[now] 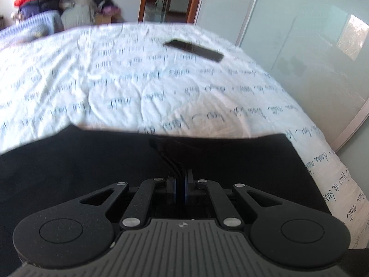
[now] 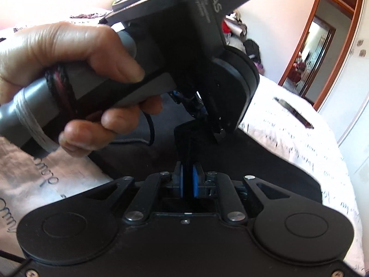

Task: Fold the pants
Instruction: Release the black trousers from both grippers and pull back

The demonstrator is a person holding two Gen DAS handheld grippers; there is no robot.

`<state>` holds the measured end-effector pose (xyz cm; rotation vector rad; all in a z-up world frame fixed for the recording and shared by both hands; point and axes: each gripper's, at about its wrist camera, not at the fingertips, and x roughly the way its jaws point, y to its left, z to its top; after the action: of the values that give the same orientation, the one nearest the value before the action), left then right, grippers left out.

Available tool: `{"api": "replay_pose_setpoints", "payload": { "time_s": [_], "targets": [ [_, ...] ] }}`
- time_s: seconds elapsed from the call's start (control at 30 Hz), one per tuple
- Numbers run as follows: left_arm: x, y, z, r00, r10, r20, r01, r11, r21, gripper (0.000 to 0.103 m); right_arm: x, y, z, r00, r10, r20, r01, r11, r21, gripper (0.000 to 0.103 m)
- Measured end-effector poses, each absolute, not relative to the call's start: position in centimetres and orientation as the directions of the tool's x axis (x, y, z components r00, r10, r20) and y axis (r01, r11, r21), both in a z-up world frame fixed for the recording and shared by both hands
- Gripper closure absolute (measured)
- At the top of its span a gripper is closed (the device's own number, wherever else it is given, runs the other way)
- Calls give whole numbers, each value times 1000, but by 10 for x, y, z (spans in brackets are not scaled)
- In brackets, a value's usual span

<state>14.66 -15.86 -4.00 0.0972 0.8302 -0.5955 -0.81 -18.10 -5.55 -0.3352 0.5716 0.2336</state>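
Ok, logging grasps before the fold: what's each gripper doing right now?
Left gripper: shut on the pants.
Right gripper: shut on the pants, a pinched-up fold.

We see the black, soft-fabric pants (image 1: 92, 161) spread wide and flat across the near part of the bed, their far edge running roughly straight from side to side. In the left wrist view a thin fold of the dark cloth rises from the flat layer, and 2 or 3 narrow strands show along it. In the right wrist view the pants (image 2: 265, 161) lie as a broad dark sheet with a rounded right edge, and a narrow strip of the fabric stands up near its middle.
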Motion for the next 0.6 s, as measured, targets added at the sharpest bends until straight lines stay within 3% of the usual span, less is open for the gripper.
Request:
{"api": "replay_pose_setpoints", "payload": {
  "time_s": [0.1, 0.13, 0.27, 0.37, 0.5, 0.6],
  "targets": [
    [151, -159, -41, 538, -441, -718, 536, 837, -113, 92, -6, -177, -54, 818, 122, -562, -310, 917, -252, 93],
    [155, -159, -44, 532, -433, -728, 531, 840, -112, 77, -4, -176, -57, 815, 125, -566, -313, 917, -249, 93],
    [165, -148, -51, 513, -379, -770, 466, 877, -121, 65, -4, -176, -73, 794, 115, -597, -320, 914, -250, 87],
    [159, -128, -36, 538, -367, -759, 443, 889, -116, 47, -16, -193, -60, 777, 191, -600, -337, 931, -139, 75],
    [143, -95, -7, 596, -313, -740, 412, 910, -53, 25, -30, -228, -39, 789, 221, -573, -284, 958, -22, 75],
    [129, -63, 11, 624, -238, -744, 370, 929, 14, 22, -33, -253, -30, 820, 189, -540, -204, 978, 32, 75]
  ]
}}
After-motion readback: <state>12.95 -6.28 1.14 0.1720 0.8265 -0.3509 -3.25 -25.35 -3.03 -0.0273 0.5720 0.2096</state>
